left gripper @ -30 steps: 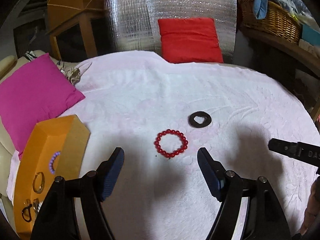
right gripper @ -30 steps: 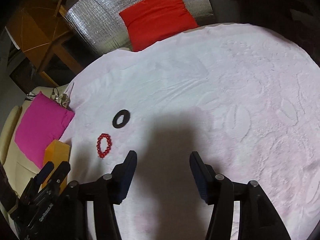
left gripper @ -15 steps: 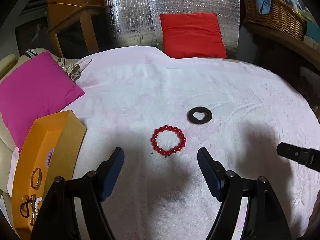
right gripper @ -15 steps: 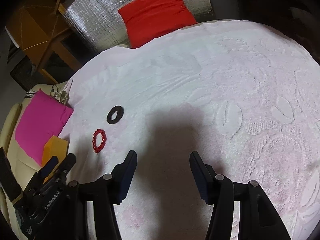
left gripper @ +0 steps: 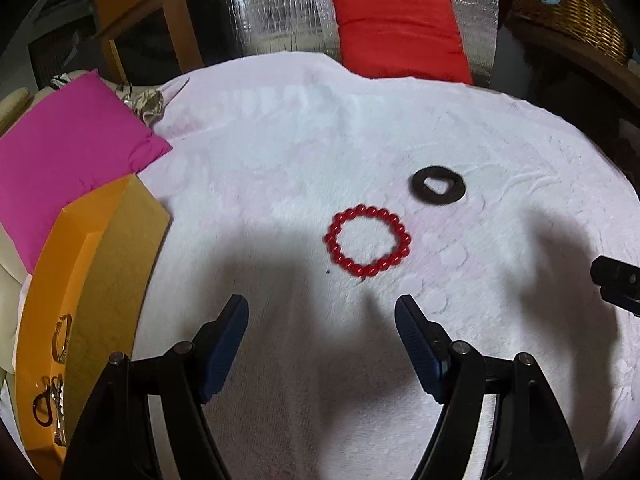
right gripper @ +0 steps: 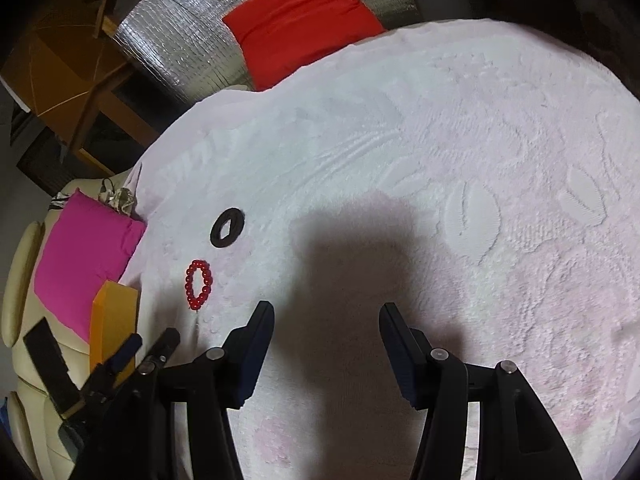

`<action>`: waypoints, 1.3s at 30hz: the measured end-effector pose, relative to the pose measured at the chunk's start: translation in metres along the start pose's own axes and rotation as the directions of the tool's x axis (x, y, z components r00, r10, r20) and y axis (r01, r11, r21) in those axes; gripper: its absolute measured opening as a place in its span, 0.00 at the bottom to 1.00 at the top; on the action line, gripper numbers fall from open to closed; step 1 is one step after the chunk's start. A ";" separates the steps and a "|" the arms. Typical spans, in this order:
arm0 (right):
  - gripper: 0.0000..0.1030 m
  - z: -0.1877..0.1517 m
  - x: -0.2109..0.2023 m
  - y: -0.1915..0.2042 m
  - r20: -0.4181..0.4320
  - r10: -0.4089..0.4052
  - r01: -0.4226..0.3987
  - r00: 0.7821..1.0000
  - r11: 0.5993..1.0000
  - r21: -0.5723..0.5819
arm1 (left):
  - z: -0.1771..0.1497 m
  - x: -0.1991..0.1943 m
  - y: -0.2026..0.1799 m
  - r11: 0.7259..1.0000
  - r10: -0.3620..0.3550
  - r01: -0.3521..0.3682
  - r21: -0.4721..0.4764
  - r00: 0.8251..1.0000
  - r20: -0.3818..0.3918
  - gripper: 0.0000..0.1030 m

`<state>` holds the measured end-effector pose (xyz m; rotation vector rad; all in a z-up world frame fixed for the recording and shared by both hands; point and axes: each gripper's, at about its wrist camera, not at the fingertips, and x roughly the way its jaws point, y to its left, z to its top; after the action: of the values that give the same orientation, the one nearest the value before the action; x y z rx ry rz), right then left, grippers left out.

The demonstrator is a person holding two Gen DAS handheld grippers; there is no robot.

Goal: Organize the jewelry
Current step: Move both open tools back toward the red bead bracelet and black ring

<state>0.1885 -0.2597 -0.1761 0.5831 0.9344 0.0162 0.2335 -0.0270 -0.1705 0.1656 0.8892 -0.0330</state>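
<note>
Jewelry first, L to R: your orange tray [left gripper: 100, 248] sits at the far left edge of the white blanket [left gripper: 300, 152], w/ gold-tone pieces [left gripper: 62, 336] lying inside it, just below the pink pillow [left gripper: 68, 144]. Red bead bracelet [left gripper: 369, 241] lies flat mid-blanket, loose, nothing touching it. Black ring piece [left gripper: 438, 189] lies just beyond and to its right, apart from the beads. Your left gripper [left gripper: 322, 316] hangs above the blanket near the bracelet, jaws spread wide, nothing between them. Your right gripper [right gripper: 327, 320] is further right over bare blanket, jaws also apart and empty, well away from both pieces. Red pillow [left gripper: 400, 36] leans on silver foil at the back.
</note>
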 end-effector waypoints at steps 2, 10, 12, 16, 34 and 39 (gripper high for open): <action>0.57 -0.001 0.002 0.004 0.000 0.002 -0.002 1.000 1.000 -0.003 | -0.001 0.002 0.002 1.000 0.003 -0.003 0.000 1.000 -0.004 0.74; 0.57 -0.007 0.015 0.015 -0.015 -0.033 0.033 0.999 0.999 -0.031 | -0.008 0.014 0.010 1.000 0.000 0.000 -0.003 0.999 -0.045 0.74; 0.57 -0.007 0.017 0.016 -0.014 -0.048 0.048 0.999 0.998 -0.038 | -0.010 0.018 0.012 1.000 -0.001 0.001 -0.004 0.998 -0.059 0.74; 0.57 -0.008 0.022 0.015 -0.015 -0.076 0.075 0.997 0.996 -0.050 | -0.013 0.023 0.019 1.000 -0.019 0.018 -0.024 0.998 -0.064 0.77; 1.00 -0.028 0.047 0.022 0.152 -0.367 0.397 0.918 0.857 -0.330 | -0.023 0.032 0.032 0.996 -0.024 0.020 -0.092 0.999 -0.042 1.00; 1.00 -0.026 0.046 0.015 0.123 -0.333 0.355 0.935 0.869 -0.345 | -0.023 0.031 0.033 0.996 -0.050 0.045 -0.077 0.997 -0.061 1.00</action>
<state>0.1995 -0.2230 -0.2153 0.0662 0.9383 -0.1468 0.2384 0.0108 -0.2041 0.0756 0.9556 -0.0388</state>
